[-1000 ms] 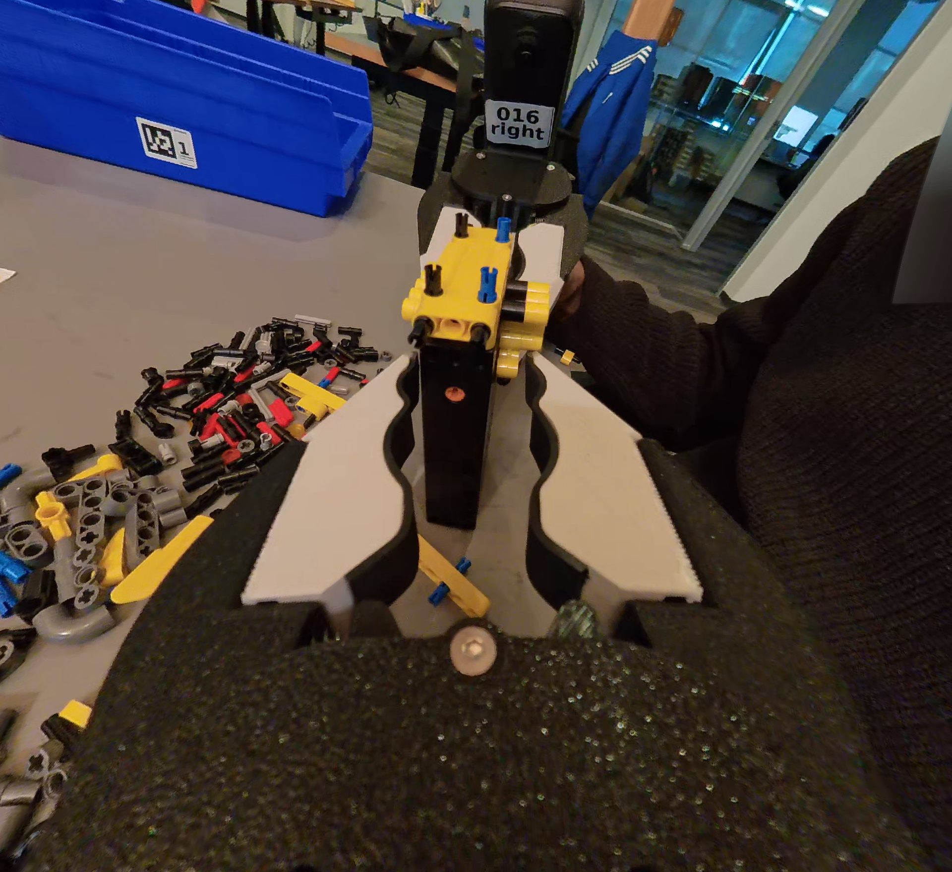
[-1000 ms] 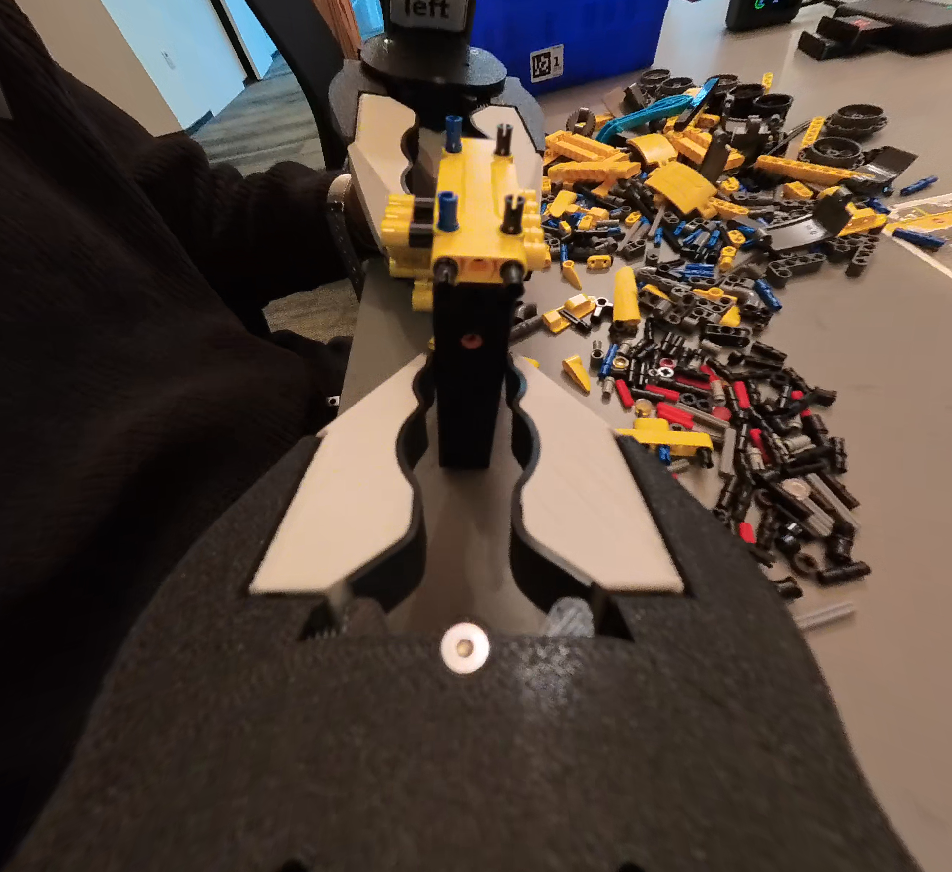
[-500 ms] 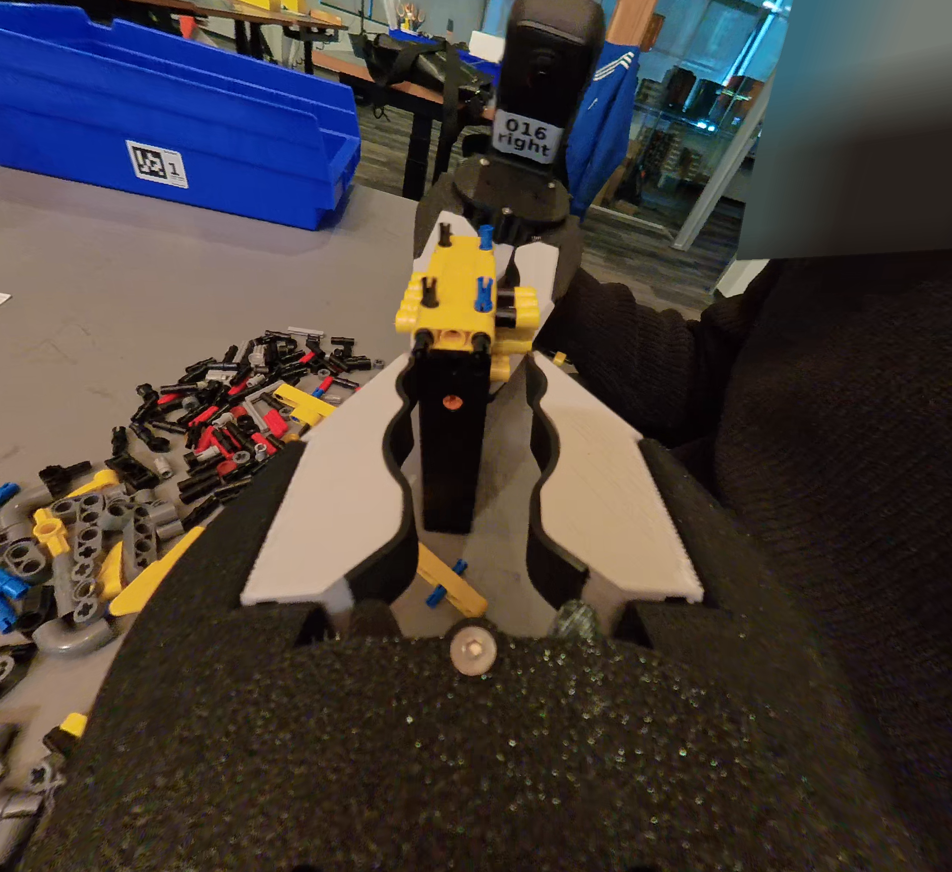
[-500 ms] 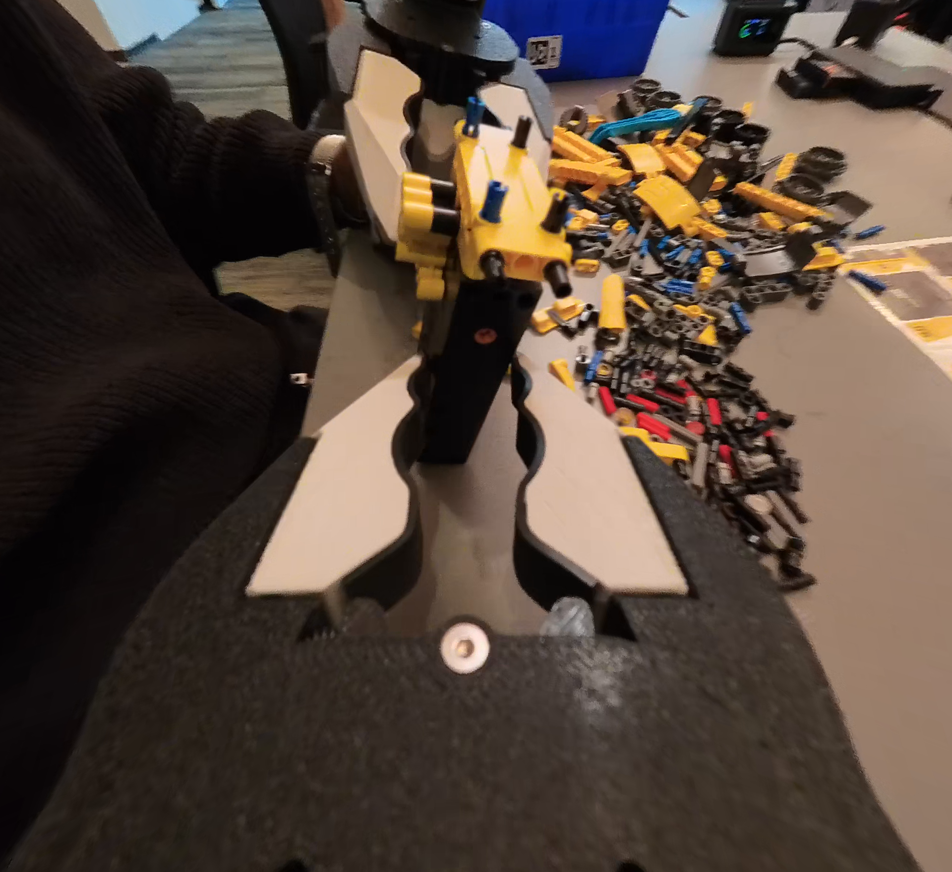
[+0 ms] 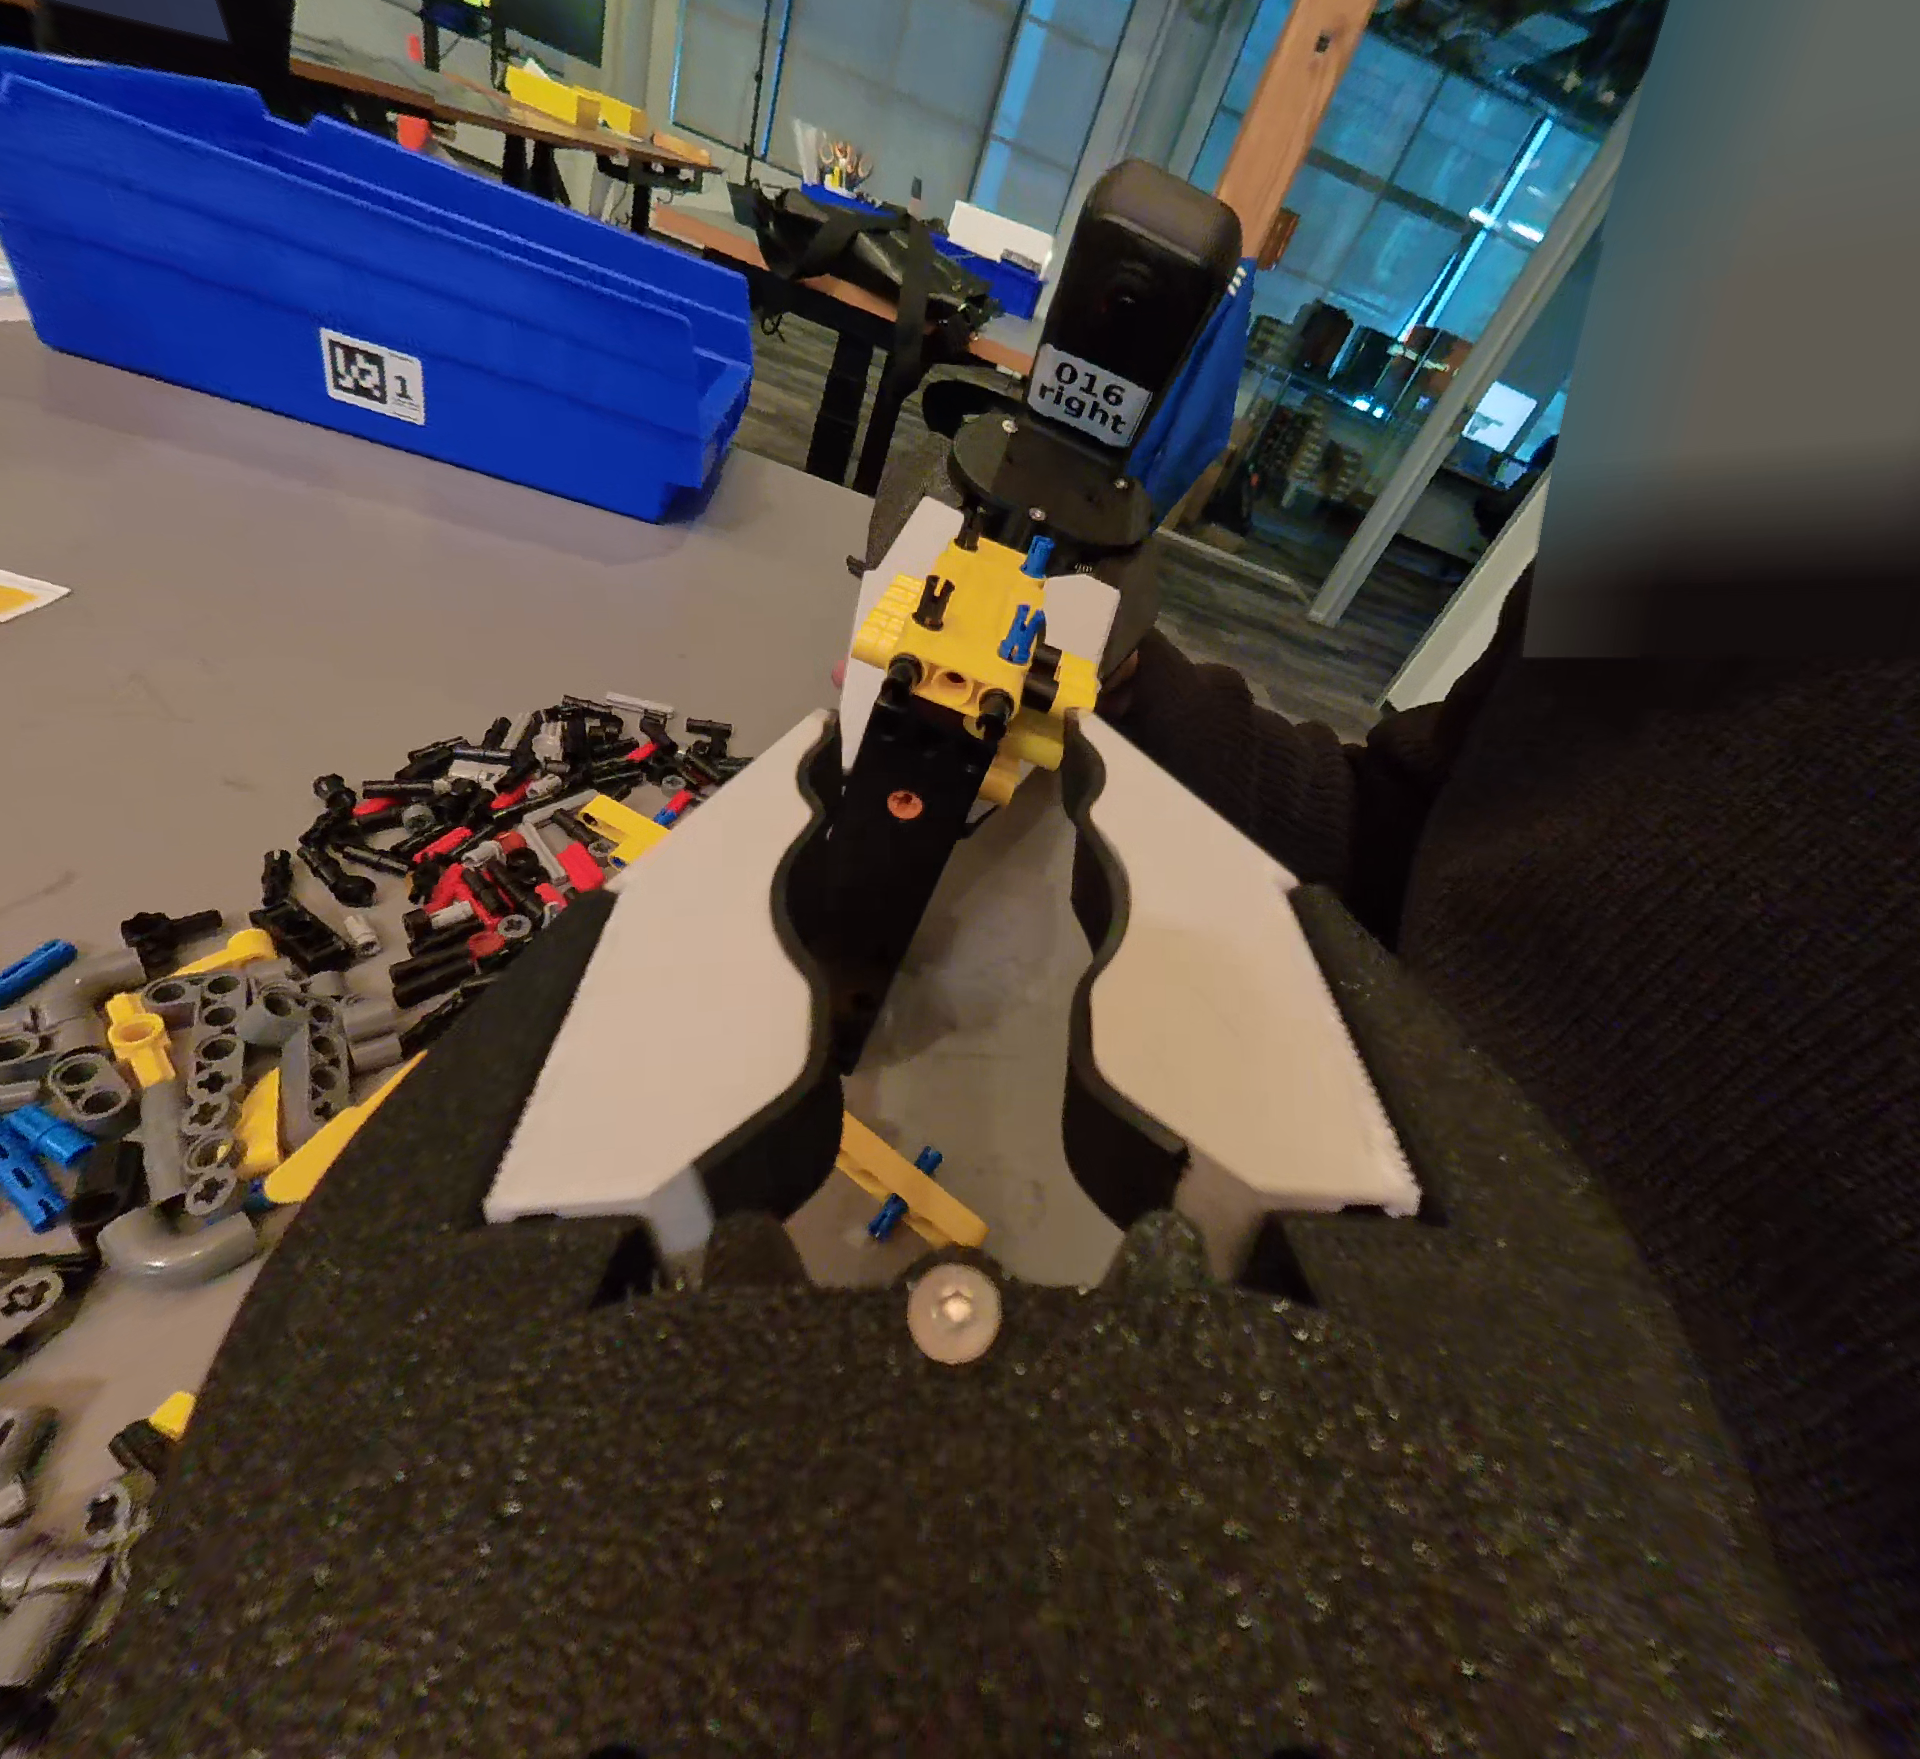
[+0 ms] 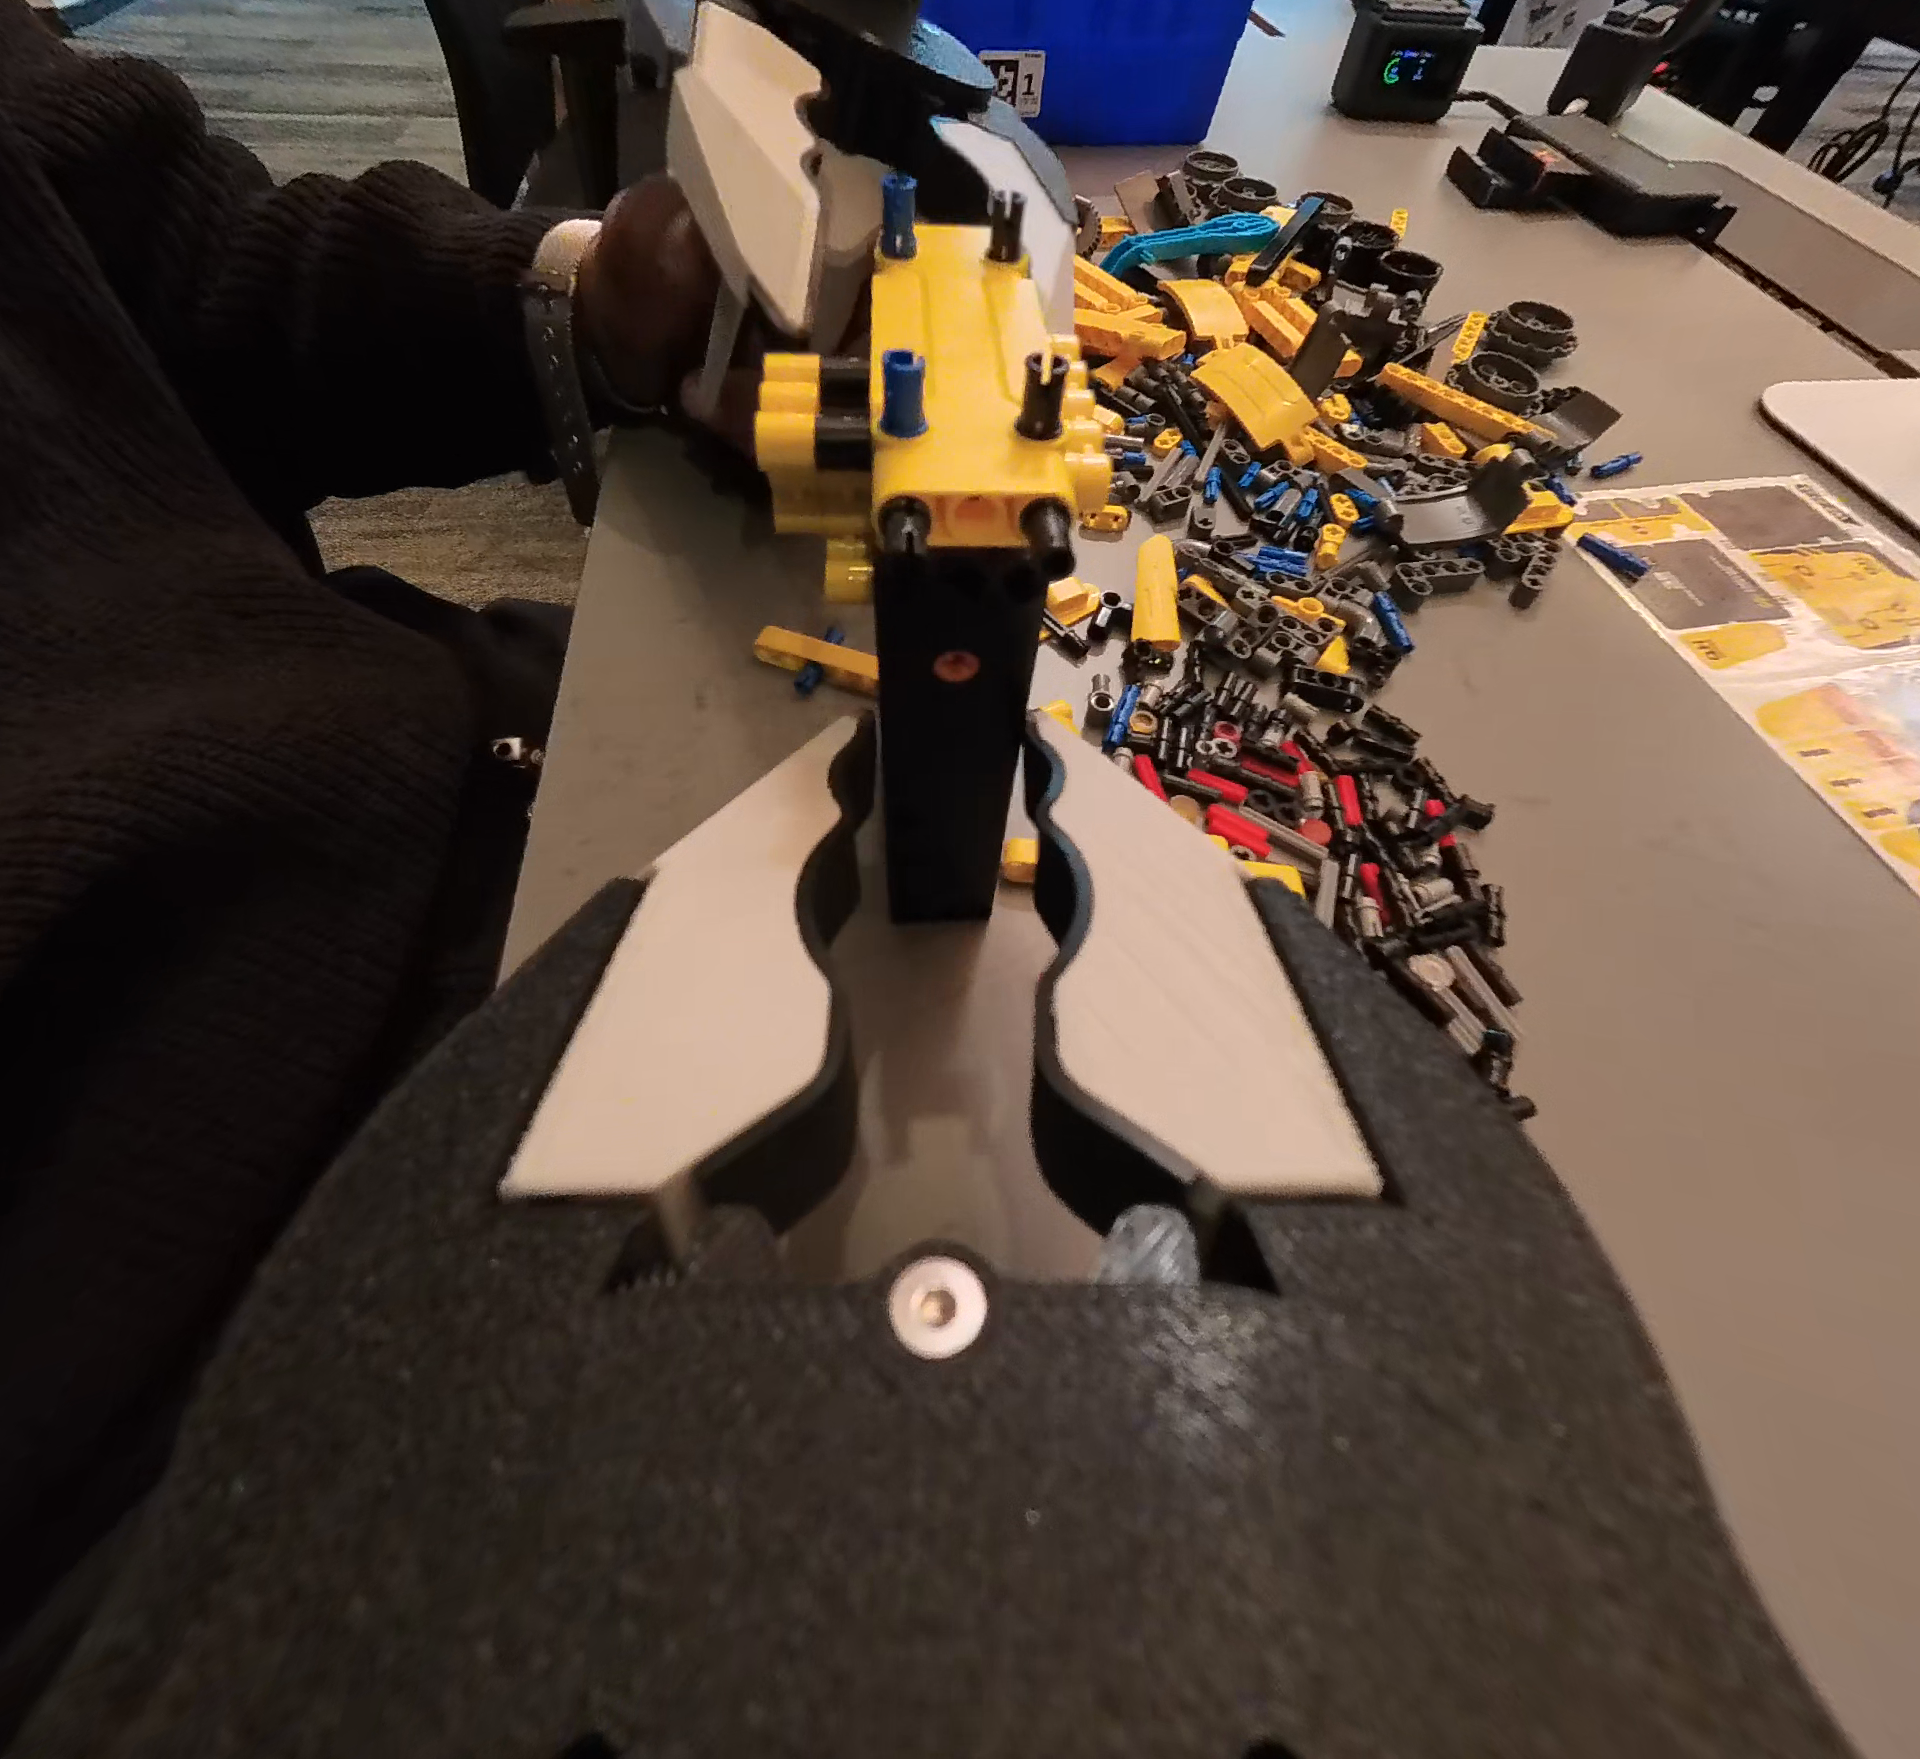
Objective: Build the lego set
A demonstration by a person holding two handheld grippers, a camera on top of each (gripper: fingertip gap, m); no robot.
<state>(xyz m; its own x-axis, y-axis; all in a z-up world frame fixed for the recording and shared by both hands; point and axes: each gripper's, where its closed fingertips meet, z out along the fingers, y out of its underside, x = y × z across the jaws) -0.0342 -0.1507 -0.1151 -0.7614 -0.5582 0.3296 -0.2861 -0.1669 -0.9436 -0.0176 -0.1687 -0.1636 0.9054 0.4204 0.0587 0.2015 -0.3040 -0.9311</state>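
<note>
Two hand-held grippers face each other over the grey table. The right gripper clamps the black rectangular block of a yellow-and-black toy-brick assembly. The left gripper stands wide, its fingers loosely flanking that block. Loose red, black and yellow brick pieces lie at 9 o'clock, a blue plastic bin at 11 o'clock.

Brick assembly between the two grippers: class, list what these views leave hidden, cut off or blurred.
- Left wrist view: lower end of the black beam hidden behind a finger of the left gripper; its grip unclear.
- Right wrist view: left gripper's fingertips hidden behind the yellow block; its top cut by the frame edge.
- Right wrist view: loose parts beyond the right gripper blurred.
</note>
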